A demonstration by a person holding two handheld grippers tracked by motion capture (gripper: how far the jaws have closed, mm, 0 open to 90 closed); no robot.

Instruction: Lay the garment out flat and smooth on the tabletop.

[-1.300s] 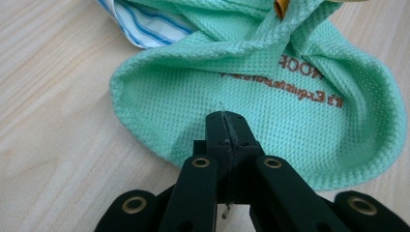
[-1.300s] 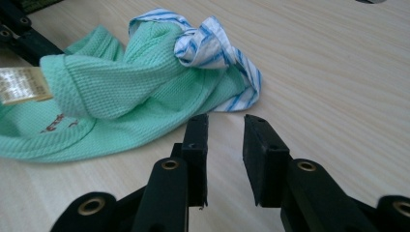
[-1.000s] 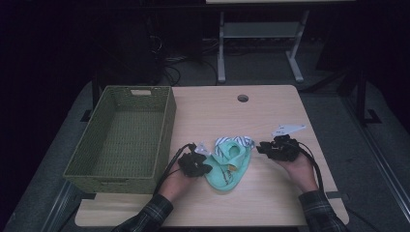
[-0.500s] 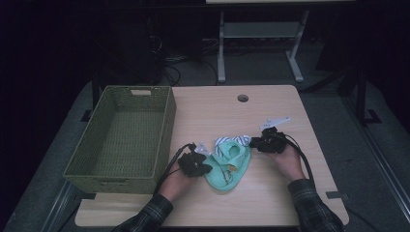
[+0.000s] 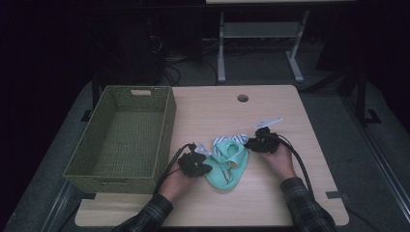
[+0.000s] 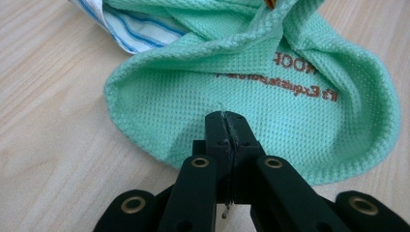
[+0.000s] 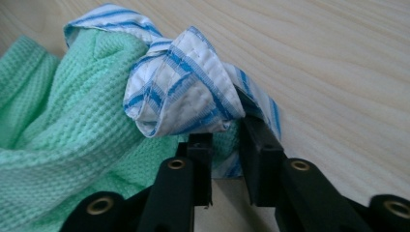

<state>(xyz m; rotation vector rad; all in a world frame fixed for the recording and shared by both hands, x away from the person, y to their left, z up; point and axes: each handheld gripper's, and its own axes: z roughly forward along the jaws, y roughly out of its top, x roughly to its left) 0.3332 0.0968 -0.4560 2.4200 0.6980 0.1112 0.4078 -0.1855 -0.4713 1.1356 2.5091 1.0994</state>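
A mint-green waffle cloth (image 5: 227, 171) (image 6: 270, 111) lies crumpled on the table, with a blue-and-white striped cloth (image 5: 223, 144) (image 7: 179, 92) bunched at its far edge. My left gripper (image 5: 202, 167) (image 6: 226, 118) is shut, and its tips press on the green cloth near its left rim. My right gripper (image 5: 249, 143) (image 7: 226, 133) reaches in from the right. Its jaws have just been closing around a fold of the striped cloth, and a gap still shows between them. The green cloth (image 7: 58, 125) lies just behind that fold.
A woven green basket (image 5: 164, 130) stands on the left part of the wooden table (image 5: 217, 111). A round cable hole (image 5: 242, 98) sits near the far edge. Cables trail from both grippers toward the person's sleeves.
My right gripper has moved left and down to the striped cloth, and now straddles its fold. My left gripper and the green cloth have stayed put.
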